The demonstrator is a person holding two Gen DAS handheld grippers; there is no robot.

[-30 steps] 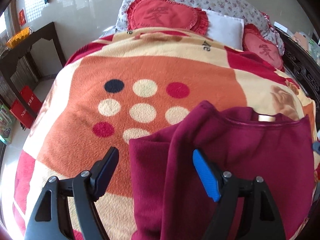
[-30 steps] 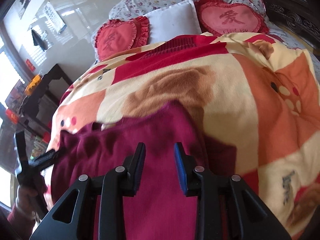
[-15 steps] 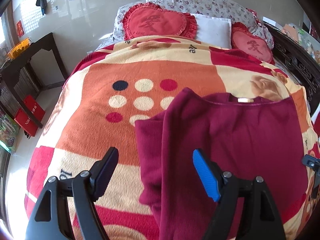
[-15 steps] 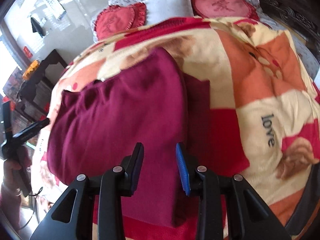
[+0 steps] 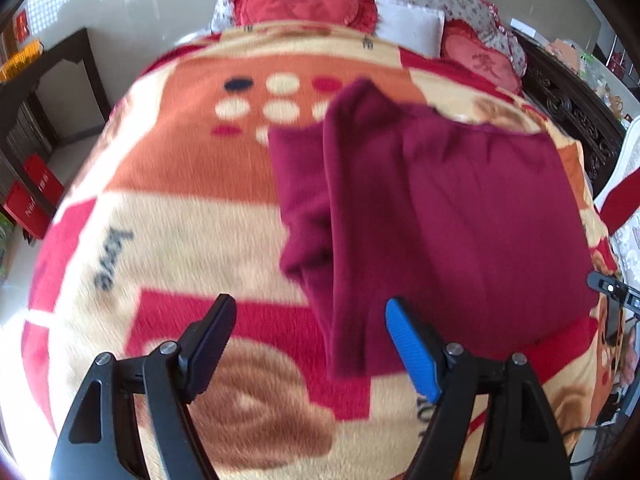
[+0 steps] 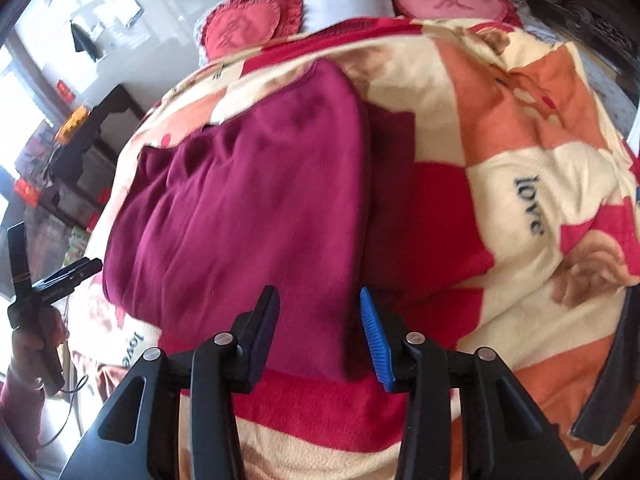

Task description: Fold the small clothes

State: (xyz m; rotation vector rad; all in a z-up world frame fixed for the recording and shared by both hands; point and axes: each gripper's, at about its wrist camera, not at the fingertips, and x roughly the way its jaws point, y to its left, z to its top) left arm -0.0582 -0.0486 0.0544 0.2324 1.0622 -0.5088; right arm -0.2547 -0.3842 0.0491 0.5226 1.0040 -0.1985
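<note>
A maroon sweater (image 5: 440,216) lies flat on the bed's patterned blanket (image 5: 168,208), with both sides folded in and its collar toward the pillows. It also shows in the right wrist view (image 6: 256,216). My left gripper (image 5: 308,340) is open and empty, hovering above the blanket just short of the sweater's near left hem. My right gripper (image 6: 318,328) is open and empty over the sweater's near right hem. The left gripper (image 6: 52,280) shows in a hand at the far left of the right wrist view.
Red heart cushions (image 5: 296,2) and a white pillow (image 5: 408,26) lie at the head of the bed. A dark wooden side table (image 5: 52,68) stands left of the bed. A carved dark bed frame (image 5: 576,116) runs along the right side.
Both grippers have drawn back toward the foot of the bed, away from the sweater. The right gripper's jaws have opened wider. The sweater lies unmoved.
</note>
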